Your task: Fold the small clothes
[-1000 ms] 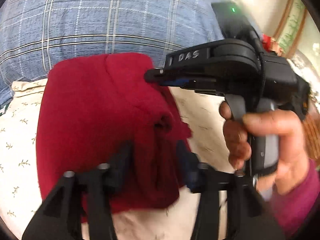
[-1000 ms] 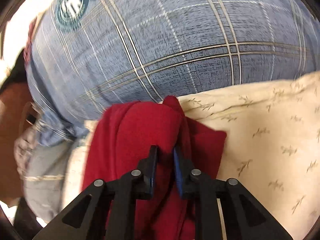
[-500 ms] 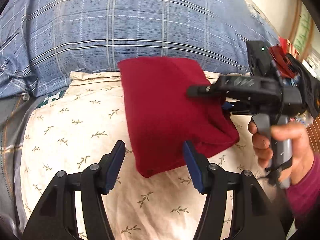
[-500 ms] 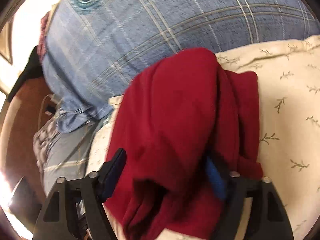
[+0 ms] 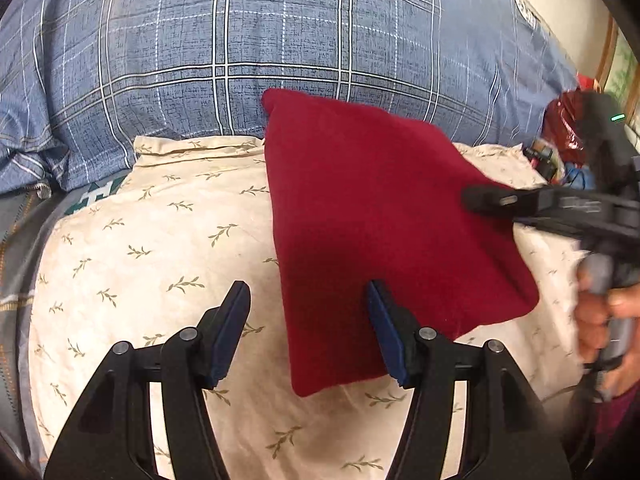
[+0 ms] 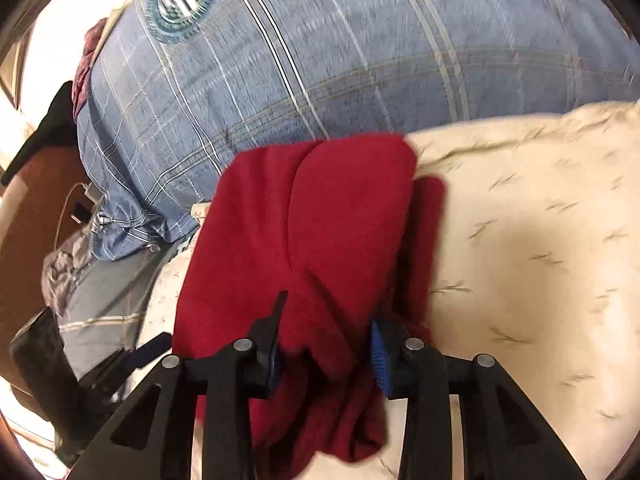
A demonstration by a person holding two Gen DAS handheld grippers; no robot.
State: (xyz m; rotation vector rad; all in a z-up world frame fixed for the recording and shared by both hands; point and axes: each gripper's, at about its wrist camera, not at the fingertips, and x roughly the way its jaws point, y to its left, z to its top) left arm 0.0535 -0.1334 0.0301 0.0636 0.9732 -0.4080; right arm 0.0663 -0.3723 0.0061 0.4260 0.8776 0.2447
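The red cloth (image 5: 384,240) lies folded on the cream sheet (image 5: 152,256), its far corner on the blue blanket (image 5: 240,40). The left gripper (image 5: 308,332) is wide open above its near edge. The right gripper (image 6: 326,340) is open too, with cloth between its fingers.

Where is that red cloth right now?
The red cloth lies folded on the cream leaf-print pillow, its far corner against the blue plaid pillow. The left tool hangs open over its near edge.
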